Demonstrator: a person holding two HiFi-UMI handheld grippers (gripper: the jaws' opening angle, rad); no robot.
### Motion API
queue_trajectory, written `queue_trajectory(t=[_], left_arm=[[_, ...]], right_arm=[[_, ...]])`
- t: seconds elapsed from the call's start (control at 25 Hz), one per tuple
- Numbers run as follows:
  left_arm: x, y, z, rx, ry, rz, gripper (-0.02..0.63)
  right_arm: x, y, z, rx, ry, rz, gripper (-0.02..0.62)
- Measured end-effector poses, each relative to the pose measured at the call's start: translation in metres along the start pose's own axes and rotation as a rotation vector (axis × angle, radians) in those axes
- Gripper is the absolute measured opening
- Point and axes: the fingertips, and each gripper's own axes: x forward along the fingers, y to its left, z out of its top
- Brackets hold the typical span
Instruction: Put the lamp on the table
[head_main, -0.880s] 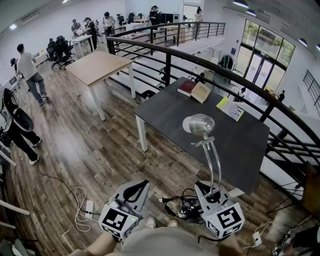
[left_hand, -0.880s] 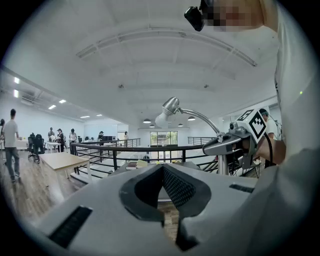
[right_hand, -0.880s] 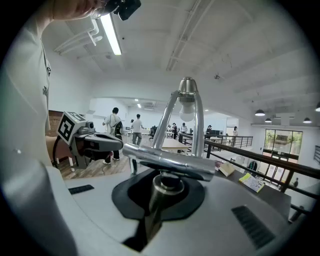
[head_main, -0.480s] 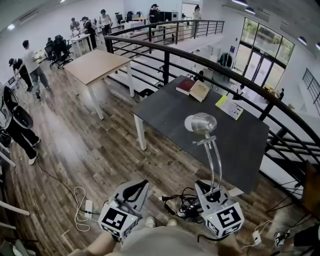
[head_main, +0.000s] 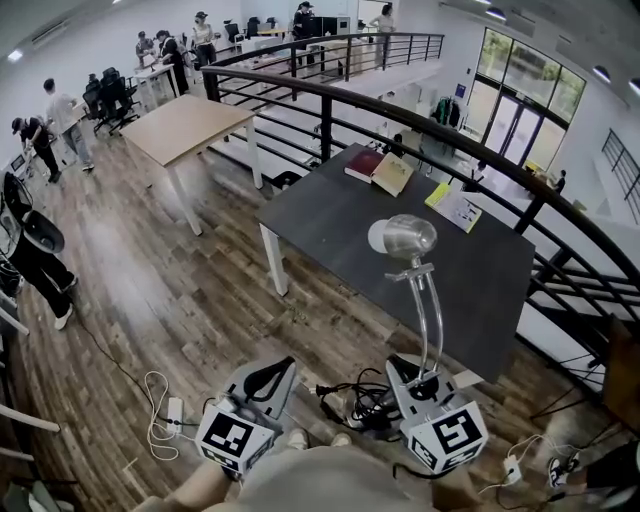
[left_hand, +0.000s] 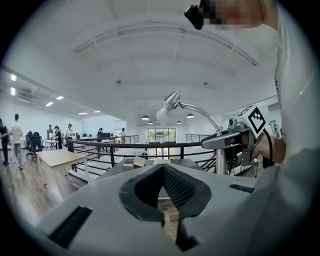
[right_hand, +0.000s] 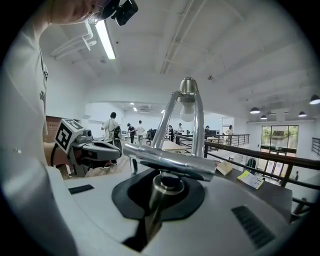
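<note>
At the near edge of the dark tabletop (head_main: 330, 220), the right tool (head_main: 420, 383) is clamped on the lower post of the lamp (head_main: 402, 238). It holds the lamp upright in the air, chrome head out over the tabletop. To its left, the left tool (head_main: 268, 378) carries nothing, and its jaws seem to meet, though that view is dim. Books (head_main: 380, 168) lie at the far edge.

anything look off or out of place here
Nothing is damaged or spilled. The lamp is not standing anywhere: the right gripper is shut on its lower stem, holding it upright short of the dark table. Loose cables lie tangled on the floor below.
</note>
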Motion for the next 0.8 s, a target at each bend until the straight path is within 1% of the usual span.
queue_trajectory(t=[0.28, 0.6, 0.8], left_arm=[[0.015, -0.012, 0.004, 0.003, 0.001, 0.003, 0.005], [0.03, -0.029, -0.005, -0.001, 0.02, 0.02, 0.005], [0.039, -0.043, -0.006, 0.002, 0.009, 0.036, 0.005]], right_arm=[[-0.008, -0.012, -0.005, -0.015, 0.006, 0.018, 0.008], [-0.015, -0.031, -0.02, -0.005, 0.014, 0.036, 0.008], [-0.023, -0.045, -0.026, -0.013, 0.009, 0.04, 0.008]])
